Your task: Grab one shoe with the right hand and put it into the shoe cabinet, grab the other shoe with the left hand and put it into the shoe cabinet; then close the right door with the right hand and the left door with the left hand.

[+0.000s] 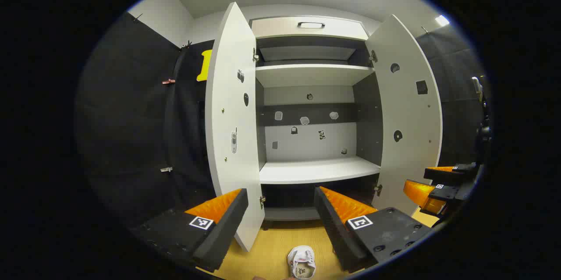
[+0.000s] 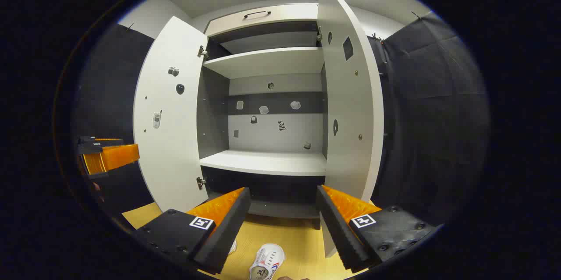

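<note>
The white shoe cabinet (image 1: 315, 170) stands ahead with both doors swung wide, the left door (image 1: 232, 131) and the right door (image 1: 407, 126). Its shelves hold no shoes. A white shoe (image 1: 301, 263) lies on the wooden floor just below my left gripper (image 1: 280, 199), which is open and holds nothing. My right gripper (image 2: 282, 196) is open too, above a white shoe (image 2: 267, 263). A sliver of a second shoe (image 2: 232, 247) peeks from behind its left finger. The cabinet (image 2: 267, 161) and its doors (image 2: 168, 131) (image 2: 350, 109) fill the middle. Each gripper appears off to the other's side (image 1: 431, 183) (image 2: 129, 148).
The wooden floor (image 1: 271, 249) runs in front of the cabinet. A drawer with a handle (image 1: 311, 25) tops the cabinet. Small stickers dot the back panel and the doors' inner faces. Black cloth walls (image 1: 131, 118) close in on both sides.
</note>
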Motion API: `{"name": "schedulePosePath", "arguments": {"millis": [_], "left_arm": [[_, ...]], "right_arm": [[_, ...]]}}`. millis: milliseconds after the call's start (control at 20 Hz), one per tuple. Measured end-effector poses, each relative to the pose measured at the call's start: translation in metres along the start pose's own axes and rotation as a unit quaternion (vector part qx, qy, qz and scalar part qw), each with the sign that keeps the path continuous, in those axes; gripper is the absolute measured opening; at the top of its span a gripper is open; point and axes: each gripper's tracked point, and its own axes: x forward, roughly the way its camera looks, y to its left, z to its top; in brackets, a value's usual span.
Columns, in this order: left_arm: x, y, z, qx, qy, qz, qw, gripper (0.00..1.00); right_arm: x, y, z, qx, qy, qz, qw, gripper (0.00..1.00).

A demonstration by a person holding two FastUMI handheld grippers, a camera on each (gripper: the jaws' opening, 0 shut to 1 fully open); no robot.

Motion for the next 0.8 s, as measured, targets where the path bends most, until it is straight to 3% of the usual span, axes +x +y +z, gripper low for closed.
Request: {"name": "schedulePosePath", "arguments": {"millis": [450, 800], "left_arm": [[0.021, -0.005, -0.014, -0.013, 0.003, -0.062, 0.998, 0.95], [0.021, 0.0, -0.022, -0.016, 0.007, -0.076, 0.997, 0.95]], "right_arm": [[-0.006, 0.009, -0.004, 0.013, 0.019, -0.05, 0.998, 0.98], [-0.013, 0.005, -0.008, 0.012, 0.03, -0.068, 0.997, 0.98]]}}
